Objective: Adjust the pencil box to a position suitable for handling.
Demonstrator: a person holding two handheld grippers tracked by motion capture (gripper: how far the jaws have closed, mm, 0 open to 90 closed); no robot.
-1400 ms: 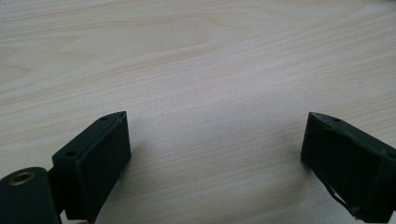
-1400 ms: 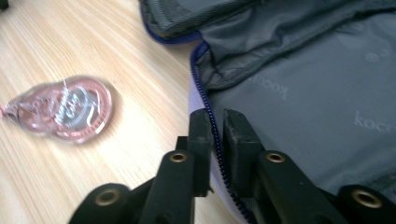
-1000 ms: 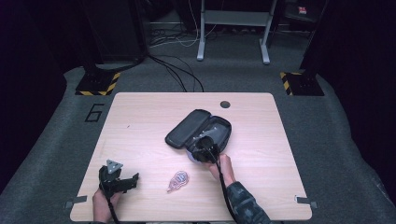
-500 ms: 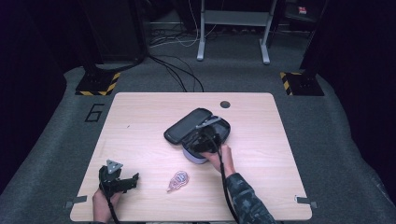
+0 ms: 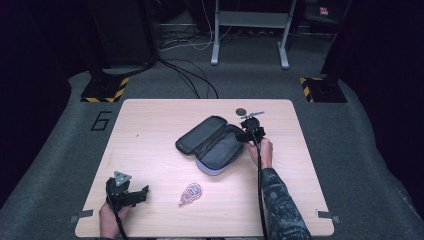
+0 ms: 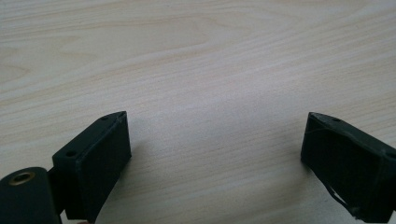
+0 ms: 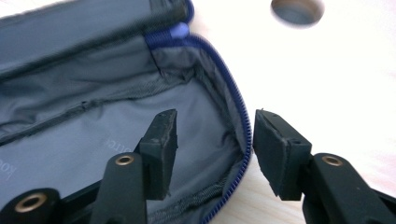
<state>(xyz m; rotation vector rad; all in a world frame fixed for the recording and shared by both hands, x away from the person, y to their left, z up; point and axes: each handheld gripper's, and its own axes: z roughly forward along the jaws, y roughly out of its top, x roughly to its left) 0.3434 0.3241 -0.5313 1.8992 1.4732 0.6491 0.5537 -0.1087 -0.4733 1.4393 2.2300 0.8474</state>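
A grey zip pouch (image 5: 215, 146) lies open in the middle of the wooden table (image 5: 150, 130), its blue-zipped rim (image 7: 243, 126) and grey lining (image 7: 93, 140) close up in the right gripper view. My right gripper (image 5: 248, 133) is at the pouch's far right end. Its jaws (image 7: 215, 122) have just been closing a little and straddle the rim, one finger inside and one outside, with the pads not touching the fabric. My left gripper (image 5: 141, 195) rests at the front left, open (image 6: 217, 119) over bare wood.
A small pinkish coiled item (image 5: 191, 193) lies near the front edge between my hands. A round hole (image 5: 241, 111) in the tabletop sits just behind the right gripper. Grey carpet, cables and stand feet surround the table.
My right gripper has moved from the pouch's near middle to its far right end, and its jaws went from shut to apart. The left gripper has not moved.
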